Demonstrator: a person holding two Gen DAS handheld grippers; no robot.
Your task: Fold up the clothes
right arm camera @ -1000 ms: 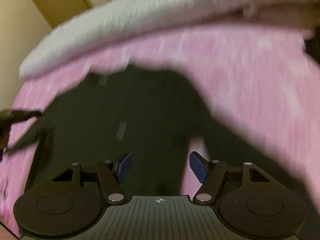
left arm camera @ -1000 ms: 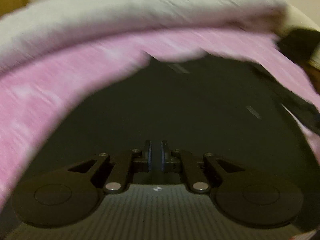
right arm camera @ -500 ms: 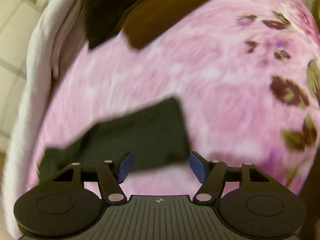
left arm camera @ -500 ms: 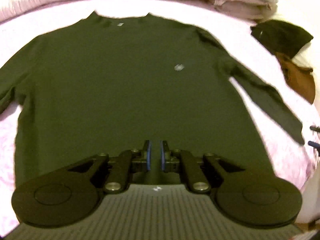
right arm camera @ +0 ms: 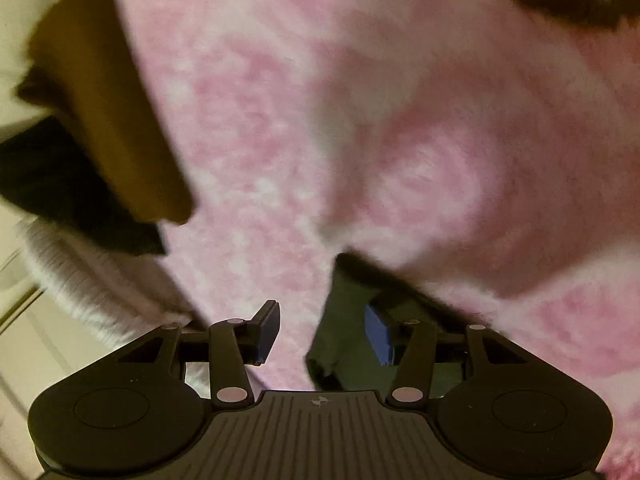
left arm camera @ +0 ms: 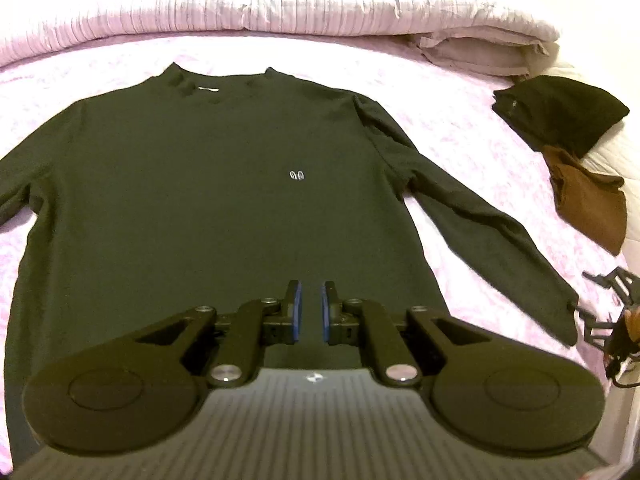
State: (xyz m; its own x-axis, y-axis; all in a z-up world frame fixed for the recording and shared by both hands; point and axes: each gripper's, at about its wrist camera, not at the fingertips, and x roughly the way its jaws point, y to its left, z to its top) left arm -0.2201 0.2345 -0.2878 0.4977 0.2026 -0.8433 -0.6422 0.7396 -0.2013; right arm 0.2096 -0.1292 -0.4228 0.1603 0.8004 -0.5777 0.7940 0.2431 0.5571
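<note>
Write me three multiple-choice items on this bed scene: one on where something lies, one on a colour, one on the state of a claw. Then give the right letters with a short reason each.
1. Where do the folded black garment and brown garment lie relative to the spread shirt in the left wrist view?
A. On top of its chest
B. To its right, near the bed's edge
C. Below its hem

2. What colour is the bedspread under the shirt?
A. Pink and white
B. Plain blue
C. Grey stripes

3. How does the right claw stand?
A. Shut on the brown garment
B. Open, with the sleeve cuff at its fingers
C. Shut on nothing

Answers: 1 B, both lie apart from the shirt, off its right sleeve. 2 A, pink and white pattern shows in both views. 3 B, the blue pads stand well apart with the dark cuff between them.
</note>
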